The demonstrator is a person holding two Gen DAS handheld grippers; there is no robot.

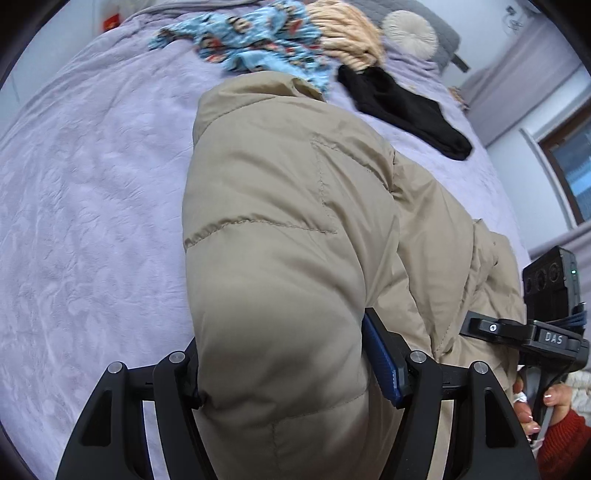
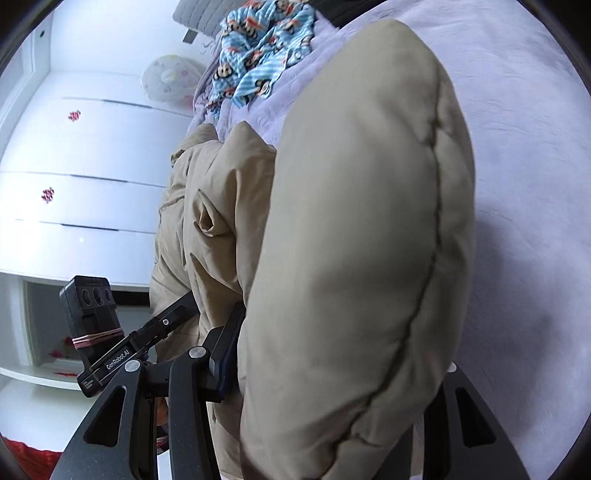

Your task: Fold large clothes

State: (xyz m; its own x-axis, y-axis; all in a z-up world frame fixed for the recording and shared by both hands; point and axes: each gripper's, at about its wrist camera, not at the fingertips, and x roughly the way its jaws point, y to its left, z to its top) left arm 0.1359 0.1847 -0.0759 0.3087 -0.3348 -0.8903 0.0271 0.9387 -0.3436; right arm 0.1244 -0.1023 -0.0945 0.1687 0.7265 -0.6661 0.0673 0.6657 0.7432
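While the beige quilted puffer jacket (image 1: 280, 229) is spread lengthwise over the lilac crinkled bedspread (image 1: 85, 206), a thick padded fold of it is clamped between the fingers of the left tongs (image 1: 284, 373), which are spread only as far as the bulk of the fabric forces them. One blue-padded finger (image 1: 384, 362) is seen pressed against the right flank of that fold; the other is largely hidden behind the cloth. In the right wrist view, another bulging quilted section of the same jacket (image 2: 354, 236) is gripped by the right tongs (image 2: 332, 373), whose left finger (image 2: 225, 354) is pressed into the fabric while the opposite one is covered by the padding. Both tongs are thus closed on the jacket at neighbouring points, and the right tongs (image 1: 524, 332) can be made out just beside the garment at the edge of the left wrist view, held by a hand (image 1: 532, 410) with pale painted nails and a red knitted cuff.

Farther up the bed, a light blue cartoon-monkey print garment (image 1: 258, 40) is crumpled, touched by a peach ribbed knit (image 1: 347, 37). A black fabric piece (image 1: 402, 110) is laid just beside the jacket's collar end. A round cream cushion (image 1: 408, 33) is propped near the grey headboard (image 1: 439, 40). White cabinet doors (image 2: 81, 177) are visible past the bed edge.
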